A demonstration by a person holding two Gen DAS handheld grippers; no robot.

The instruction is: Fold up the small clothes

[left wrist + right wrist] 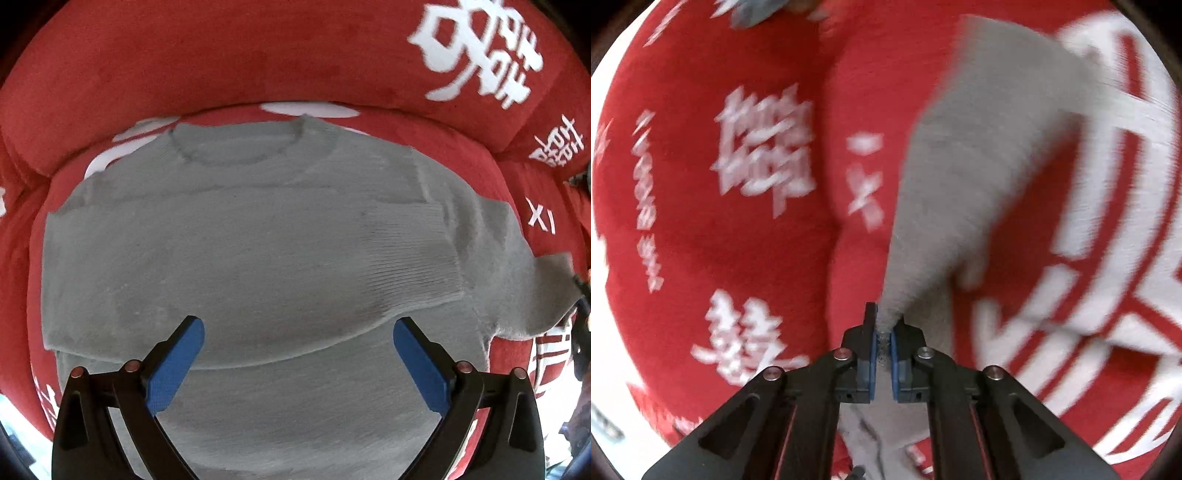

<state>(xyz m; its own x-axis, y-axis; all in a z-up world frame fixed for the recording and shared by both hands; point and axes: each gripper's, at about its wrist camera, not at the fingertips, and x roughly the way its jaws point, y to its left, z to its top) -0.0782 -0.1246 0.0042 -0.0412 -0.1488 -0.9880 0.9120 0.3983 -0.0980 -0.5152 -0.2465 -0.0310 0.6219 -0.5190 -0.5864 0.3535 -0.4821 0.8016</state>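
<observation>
Your left gripper (297, 343) hangs released above the grey knitted sweater (240, 251) on the red white-lettered cushion (258, 55). Your right gripper (882, 341) is clenched on its right sleeve (960, 166).

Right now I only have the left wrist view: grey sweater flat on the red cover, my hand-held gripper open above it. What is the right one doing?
Observer: The right hand-held gripper is shut on grey knit from the sweater.
Operator: Which part of it?
Observer: A narrow strip, likely the sleeve, running away from the pads across the red cover.
Operator: Is it lying slack?
Observer: Cannot tell how taut it is; that view is blurred.
Operator: And the left?
Observer: The left hand-held gripper is open over the sweater's body, holding nothing.
</observation>
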